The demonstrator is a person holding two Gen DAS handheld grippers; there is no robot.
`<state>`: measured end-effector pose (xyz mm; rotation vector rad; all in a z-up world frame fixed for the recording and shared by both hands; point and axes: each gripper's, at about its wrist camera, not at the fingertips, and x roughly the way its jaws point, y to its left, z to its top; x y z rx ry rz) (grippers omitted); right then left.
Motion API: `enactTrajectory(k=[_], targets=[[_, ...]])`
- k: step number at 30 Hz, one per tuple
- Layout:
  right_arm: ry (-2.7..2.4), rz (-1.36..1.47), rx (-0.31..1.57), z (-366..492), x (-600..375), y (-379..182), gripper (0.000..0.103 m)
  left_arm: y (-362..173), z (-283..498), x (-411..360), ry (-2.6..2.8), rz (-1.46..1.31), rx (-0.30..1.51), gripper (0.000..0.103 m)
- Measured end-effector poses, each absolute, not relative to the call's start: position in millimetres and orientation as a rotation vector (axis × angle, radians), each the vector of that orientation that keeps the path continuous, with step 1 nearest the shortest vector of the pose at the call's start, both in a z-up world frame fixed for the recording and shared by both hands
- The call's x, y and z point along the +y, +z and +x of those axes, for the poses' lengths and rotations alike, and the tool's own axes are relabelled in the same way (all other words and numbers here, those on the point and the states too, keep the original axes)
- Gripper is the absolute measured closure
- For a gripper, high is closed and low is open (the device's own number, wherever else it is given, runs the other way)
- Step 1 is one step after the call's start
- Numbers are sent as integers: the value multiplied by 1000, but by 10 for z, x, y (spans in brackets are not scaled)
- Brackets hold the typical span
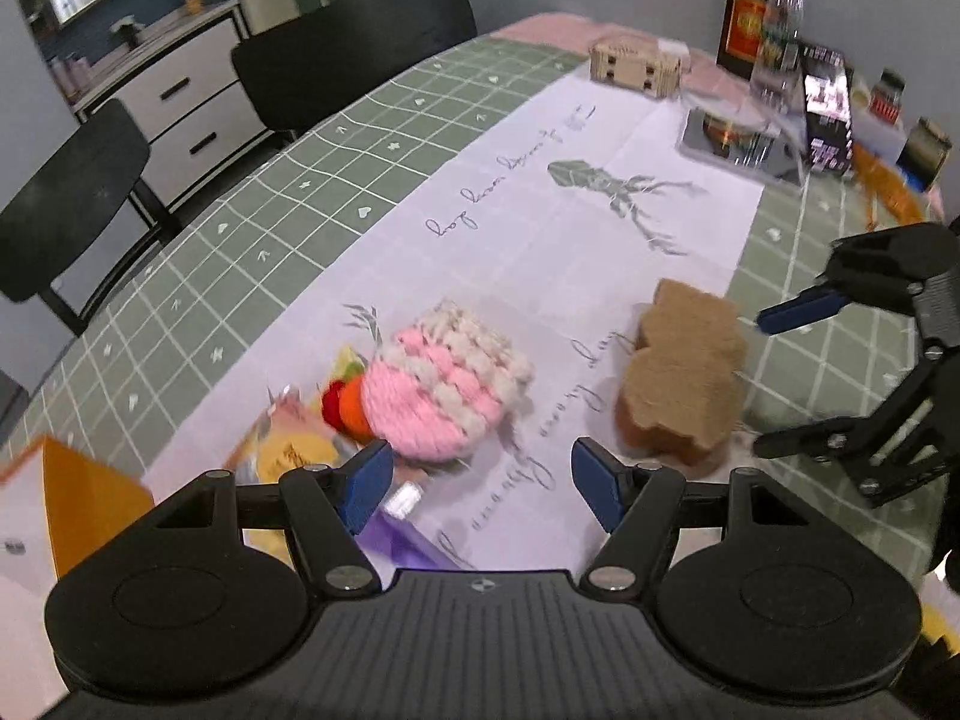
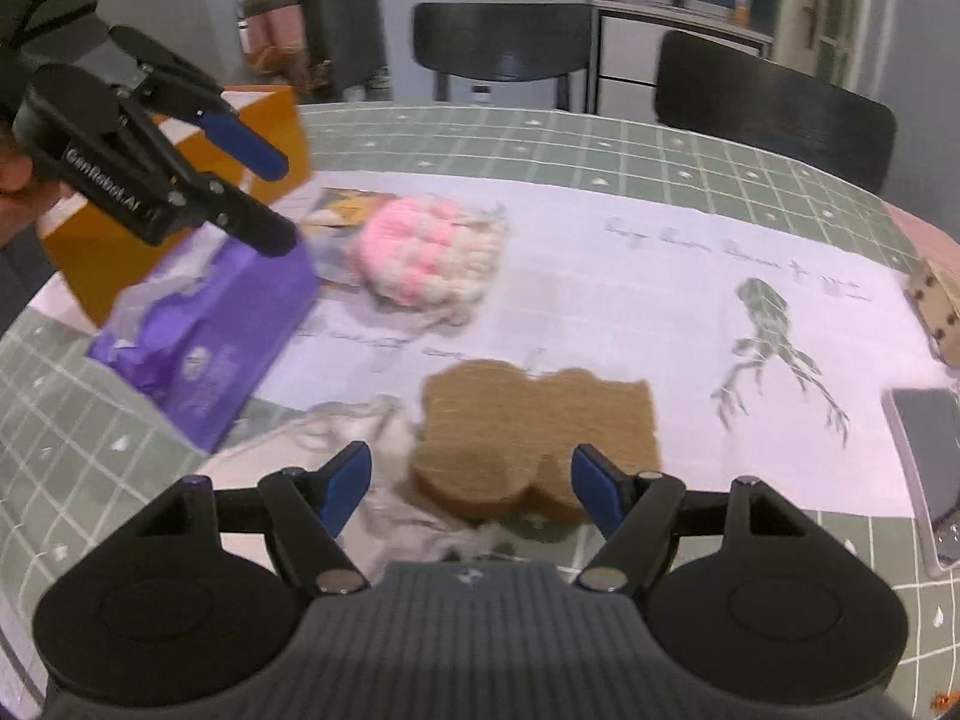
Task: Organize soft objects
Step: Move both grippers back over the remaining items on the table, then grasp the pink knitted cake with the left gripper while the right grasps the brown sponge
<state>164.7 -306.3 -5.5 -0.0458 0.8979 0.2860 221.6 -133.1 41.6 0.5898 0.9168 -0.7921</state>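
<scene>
lying on the white cloth (image 1: 540, 252) of the table (image 1: 252, 240), a pink knit piece (image 1: 447, 387) is seen just beyond the left gripper (image 1: 483, 483), whose jaws are spread and empty. to its right, apart, a brown sponge (image 2: 534, 438) is set before the right gripper (image 2: 471, 489); its jaws are parted, nothing is clamped. a purple pack (image 2: 210, 336) and orange box (image 2: 180, 204) are placed at the near left.

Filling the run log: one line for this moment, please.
left tongs: open, empty, near pink knitted piece | right tongs: open, empty, at brown sponge | both lie on tablecloth
</scene>
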Motion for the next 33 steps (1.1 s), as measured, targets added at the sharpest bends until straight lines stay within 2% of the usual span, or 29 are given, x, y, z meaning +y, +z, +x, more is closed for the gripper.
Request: enactTrajectory(k=[2, 8, 15, 20, 27, 30, 33], targets=[[262, -40, 911, 1676, -3124, -110, 19, 361, 2305, -1423, -800, 619, 926, 23], [228, -67, 919, 1706, -3304, -150, 9, 173, 2527, -1643, -831, 733, 934, 17], [210, -17, 935, 1728, -3478, -139, 8, -101, 2749, -1802, -839, 800, 974, 17], [230, 18, 954, 1737, -3459, -168, 8, -194, 2833, -1860, -832, 833, 954, 8], [215, 135, 990, 1795, -3453, -288, 8, -305, 2876, -1933, -842, 831, 973, 6], [175, 224, 996, 1832, -3496, -351, 8, -320, 2856, -1959, -848, 830, 970, 6], [139, 264, 994, 1860, -3494, -402, 7, -306, 2830, -1958, -852, 816, 967, 15]])
